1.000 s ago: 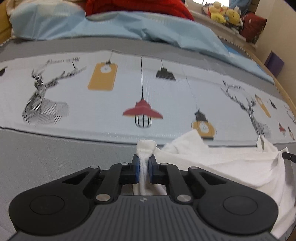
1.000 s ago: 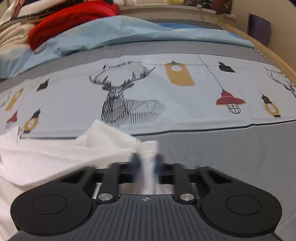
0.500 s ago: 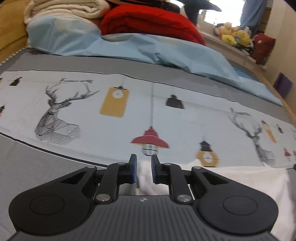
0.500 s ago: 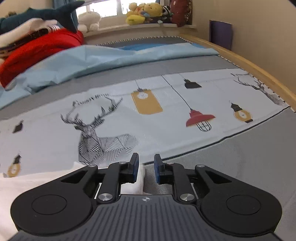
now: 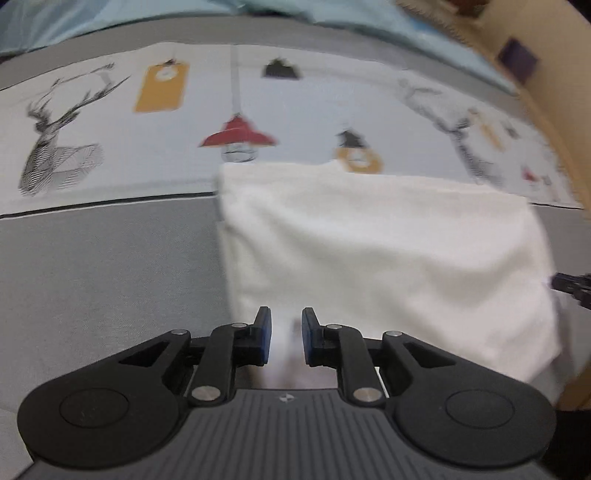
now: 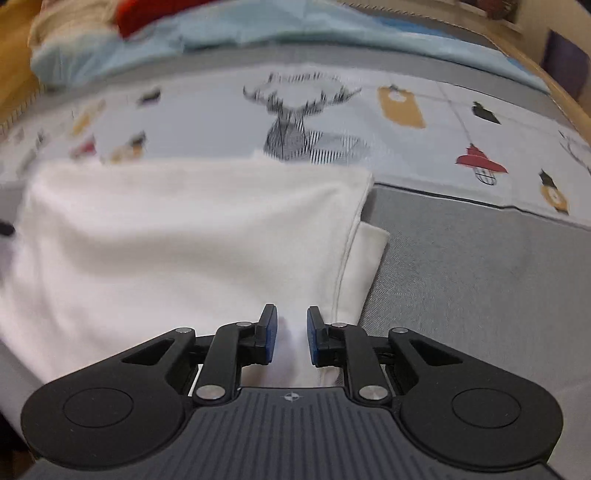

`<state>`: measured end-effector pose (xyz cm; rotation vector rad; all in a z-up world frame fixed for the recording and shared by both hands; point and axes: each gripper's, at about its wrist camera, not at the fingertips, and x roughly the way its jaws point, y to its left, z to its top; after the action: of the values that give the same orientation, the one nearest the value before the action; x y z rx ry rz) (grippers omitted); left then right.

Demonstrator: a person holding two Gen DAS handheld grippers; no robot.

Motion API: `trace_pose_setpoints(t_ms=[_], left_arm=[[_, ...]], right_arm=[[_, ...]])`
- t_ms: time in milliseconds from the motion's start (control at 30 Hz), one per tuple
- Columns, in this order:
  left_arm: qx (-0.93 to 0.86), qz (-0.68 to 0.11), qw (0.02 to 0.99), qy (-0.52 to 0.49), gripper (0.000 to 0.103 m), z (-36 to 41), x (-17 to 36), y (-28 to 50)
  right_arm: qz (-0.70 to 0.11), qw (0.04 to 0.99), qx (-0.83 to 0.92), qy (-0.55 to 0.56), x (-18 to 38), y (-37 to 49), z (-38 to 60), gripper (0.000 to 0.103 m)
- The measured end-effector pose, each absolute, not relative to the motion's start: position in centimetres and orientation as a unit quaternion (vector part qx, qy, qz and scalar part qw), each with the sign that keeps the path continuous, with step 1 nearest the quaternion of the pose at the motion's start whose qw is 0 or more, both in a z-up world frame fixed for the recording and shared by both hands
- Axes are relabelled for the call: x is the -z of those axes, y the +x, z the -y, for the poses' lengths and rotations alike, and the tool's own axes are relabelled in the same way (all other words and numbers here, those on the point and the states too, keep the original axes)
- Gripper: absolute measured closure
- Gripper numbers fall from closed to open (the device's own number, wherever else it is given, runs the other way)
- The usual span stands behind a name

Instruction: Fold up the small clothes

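Observation:
A white garment [image 5: 388, 243] lies folded flat on the bed, its far edge on the printed band; it also shows in the right wrist view [image 6: 184, 236]. My left gripper [image 5: 286, 334] is open and empty over the garment's near left part. My right gripper [image 6: 291, 332] is open and empty over the near right part, beside a folded-under layer [image 6: 369, 254] that sticks out. The right gripper's tip [image 5: 570, 284] shows at the left view's right edge.
The bed has a grey sheet [image 5: 110, 266] and a pale band printed with deer and lamps [image 5: 236, 136]. A light blue quilt [image 6: 258, 26] and red bedding [image 6: 147, 11] lie at the far side. A wooden bed frame [image 6: 565, 99] runs along the right.
Both grippers were shut on the garment's corners a second ago, carried them forward, then opened. Now both have pulled back and tilted down, and the garment lies folded flat.

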<state>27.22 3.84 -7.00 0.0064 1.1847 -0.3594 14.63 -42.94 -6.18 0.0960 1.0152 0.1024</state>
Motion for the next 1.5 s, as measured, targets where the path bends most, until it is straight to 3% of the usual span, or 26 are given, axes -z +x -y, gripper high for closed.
trace_pose_setpoints(t_ms=[100, 167, 633, 700, 833, 1033, 1333, 1500], left_arm=[[0.172, -0.608, 0.772, 0.063, 0.079, -2.8, 9.4, 25.9], [0.187, -0.592, 0.777, 0.104, 0.079, -2.3, 9.1, 24.8], [0.097, -0.527, 0.844, 0.01, 0.076, -9.2, 0.2, 21.2], [0.092, -0.505, 0.858, 0.009, 0.067, -9.6, -1.5, 19.7], [0.086, -0.47, 0.878, -0.01, 0.064, -11.1, -3.9, 16.9], [0.057, -0.459, 0.884, -0.067, 0.063, -14.5, -4.6, 15.0], [0.023, -0.5, 0.864, -0.058, 0.062, -17.2, -2.5, 16.4], [0.03, -0.505, 0.861, -0.055, 0.062, -17.5, -2.1, 16.7]], right_arm=[[-0.527, 0.849, -0.036, 0.008, 7.4, 13.8, 42.2, 0.085], [-0.522, 0.852, -0.025, -0.045, 7.1, 13.0, 40.9, 0.084], [-0.354, 0.934, -0.044, 0.02, -2.4, 8.5, 28.4, 0.084], [-0.342, 0.937, -0.059, 0.035, -3.2, 8.0, 26.2, 0.084], [-0.325, 0.94, -0.089, 0.048, -3.7, 6.8, 21.4, 0.084], [-0.332, 0.931, -0.152, 0.006, -2.1, 6.0, 14.3, 0.084], [-0.391, 0.891, -0.222, -0.067, 2.9, 6.8, 5.9, 0.084], [-0.43, 0.87, -0.224, -0.087, 6.2, 8.0, 3.2, 0.071]])
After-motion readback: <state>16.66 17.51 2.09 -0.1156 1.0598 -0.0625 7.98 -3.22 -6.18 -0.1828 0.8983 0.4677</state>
